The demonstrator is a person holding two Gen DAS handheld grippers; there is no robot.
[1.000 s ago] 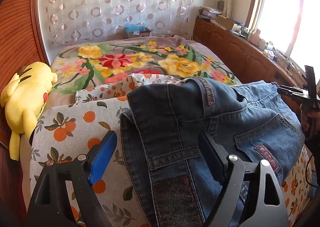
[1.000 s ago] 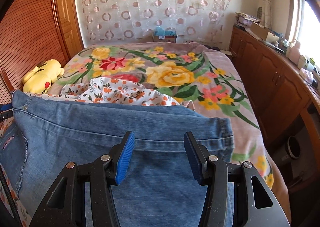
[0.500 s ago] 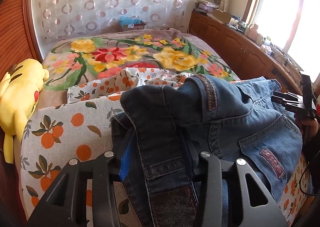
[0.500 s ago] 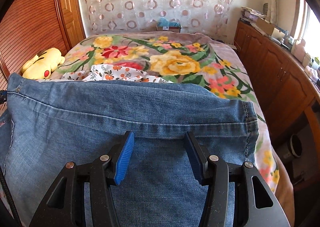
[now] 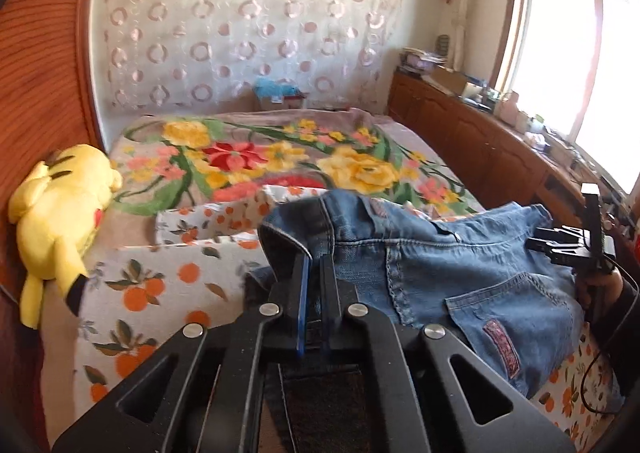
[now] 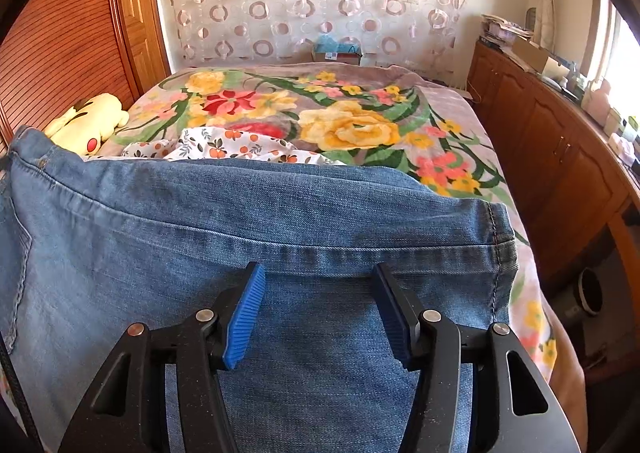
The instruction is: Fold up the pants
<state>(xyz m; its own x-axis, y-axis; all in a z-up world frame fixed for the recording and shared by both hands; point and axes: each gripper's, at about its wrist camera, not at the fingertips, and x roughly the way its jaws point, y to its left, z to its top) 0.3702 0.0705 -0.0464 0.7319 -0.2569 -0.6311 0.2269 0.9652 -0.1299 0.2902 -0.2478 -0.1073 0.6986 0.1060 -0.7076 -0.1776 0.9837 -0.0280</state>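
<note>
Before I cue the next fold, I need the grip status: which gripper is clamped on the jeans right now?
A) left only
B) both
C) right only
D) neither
A: the left gripper has its pads pinched shut on a fold of the jeans at the waistband, while the right gripper has its pads spread apart over the denim, jaws opening.

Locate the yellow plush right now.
The yellow plush lies at the bed's left edge against the wooden panel, left of the jeans in both wrist views.
</note>
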